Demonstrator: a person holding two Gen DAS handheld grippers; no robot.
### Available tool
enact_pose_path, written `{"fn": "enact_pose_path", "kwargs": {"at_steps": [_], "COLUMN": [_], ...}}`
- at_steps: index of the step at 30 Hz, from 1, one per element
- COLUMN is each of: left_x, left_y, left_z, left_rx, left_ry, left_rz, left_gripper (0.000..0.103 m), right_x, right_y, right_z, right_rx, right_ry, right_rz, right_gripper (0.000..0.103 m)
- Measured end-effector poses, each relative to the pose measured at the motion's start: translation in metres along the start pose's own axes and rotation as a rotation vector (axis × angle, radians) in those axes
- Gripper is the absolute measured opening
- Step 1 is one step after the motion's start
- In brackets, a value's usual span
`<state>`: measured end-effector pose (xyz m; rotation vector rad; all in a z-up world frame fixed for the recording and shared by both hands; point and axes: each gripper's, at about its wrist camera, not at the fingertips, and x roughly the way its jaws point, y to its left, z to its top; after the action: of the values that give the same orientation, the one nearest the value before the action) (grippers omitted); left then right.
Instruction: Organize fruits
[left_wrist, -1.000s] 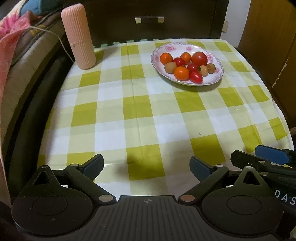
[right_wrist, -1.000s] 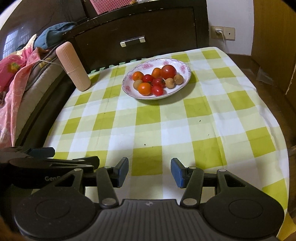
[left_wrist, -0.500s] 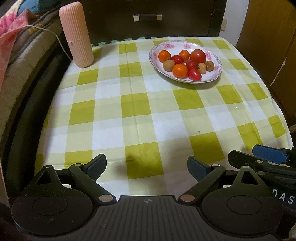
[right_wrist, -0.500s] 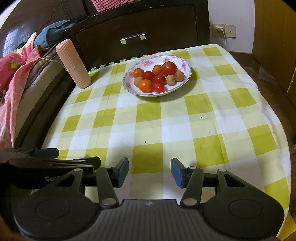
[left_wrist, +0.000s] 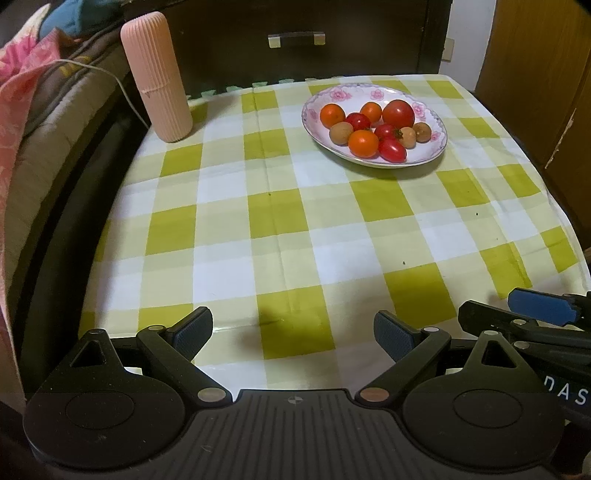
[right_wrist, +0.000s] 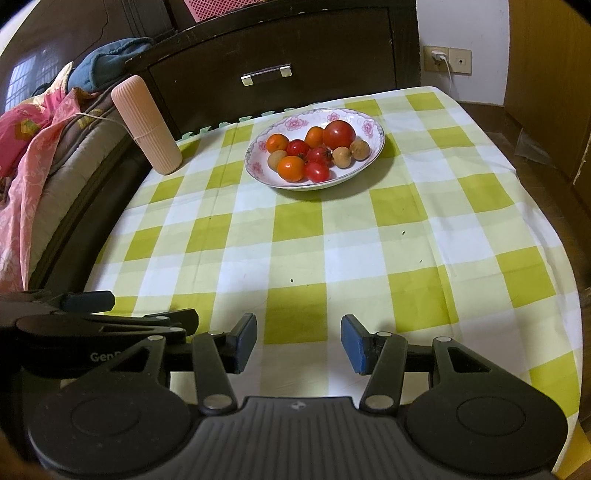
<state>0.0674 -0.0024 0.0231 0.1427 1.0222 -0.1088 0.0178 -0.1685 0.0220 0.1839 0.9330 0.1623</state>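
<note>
A white floral plate (left_wrist: 436, 142) (right_wrist: 375, 127) stands at the far side of the green-checked table. It holds several fruits: a large red tomato (left_wrist: 398, 113) (right_wrist: 339, 134), small oranges (left_wrist: 363, 143) (right_wrist: 291, 168), red cherry tomatoes (left_wrist: 392, 149) (right_wrist: 317, 171) and brown longans (left_wrist: 341, 132) (right_wrist: 359, 149). My left gripper (left_wrist: 293, 332) is open and empty over the near table edge. My right gripper (right_wrist: 299, 341) is open and empty beside it, also near the front edge. Each gripper shows at the edge of the other's view.
A ribbed pink cylinder (left_wrist: 157, 75) (right_wrist: 146, 123) stands at the far left corner. A dark wooden drawer unit (right_wrist: 266, 62) is behind the table. Bedding with a white cable (left_wrist: 44, 110) lies along the left side. A wooden panel (left_wrist: 535, 74) is at right.
Both views have shifted slightly; the plate sits a little nearer and lower in the left wrist view. Both grippers stay open and empty.
</note>
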Motion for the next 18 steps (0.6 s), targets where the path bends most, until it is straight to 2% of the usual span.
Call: {"fn": "enact_pose_path", "kwargs": {"at_steps": [18], "left_x": [0.0014], "left_y": [0.0002], "left_z": [-0.0024], "left_rx": [0.006], "left_ry": [0.009], "left_rz": [0.016], "left_gripper": [0.096], "right_x": [0.0025], "right_y": [0.0022], "right_z": [-0.001], "right_rx": [-0.003], "right_ry": [0.016], "right_rz": [-0.011], "right_gripper": [0.048]}}
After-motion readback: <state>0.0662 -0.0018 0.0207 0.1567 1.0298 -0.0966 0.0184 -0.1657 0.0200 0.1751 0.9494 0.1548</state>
